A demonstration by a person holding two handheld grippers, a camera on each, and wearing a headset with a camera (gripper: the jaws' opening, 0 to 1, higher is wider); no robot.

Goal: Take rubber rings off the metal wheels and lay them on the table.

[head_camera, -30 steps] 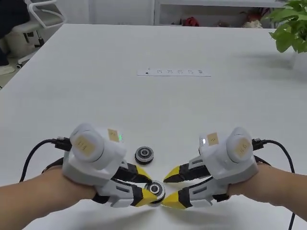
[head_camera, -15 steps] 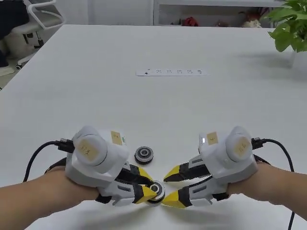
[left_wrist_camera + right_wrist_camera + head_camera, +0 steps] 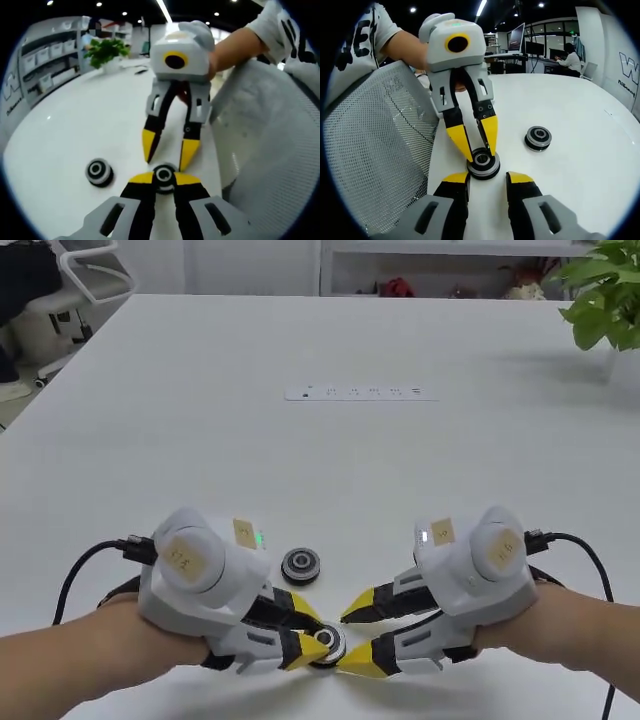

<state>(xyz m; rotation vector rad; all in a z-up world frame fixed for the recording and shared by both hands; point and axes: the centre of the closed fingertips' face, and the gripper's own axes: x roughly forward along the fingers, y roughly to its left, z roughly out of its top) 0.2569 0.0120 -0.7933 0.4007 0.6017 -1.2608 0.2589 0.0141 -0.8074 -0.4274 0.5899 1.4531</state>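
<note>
Left gripper (image 3: 318, 642) pinches the small metal wheel (image 3: 483, 164); right gripper (image 3: 350, 637) gapes, probably best hooking its stretchy black rubber ring (image 3: 485, 175).

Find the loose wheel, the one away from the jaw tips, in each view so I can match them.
Head view: the loose wheel sits low, just left of centre.
Left gripper view: it is at lower left.
Right gripper view: it is right of centre.
Shared landmark: the other wheel, between the jaw tips, lies near it in the gripper views too.
</note>
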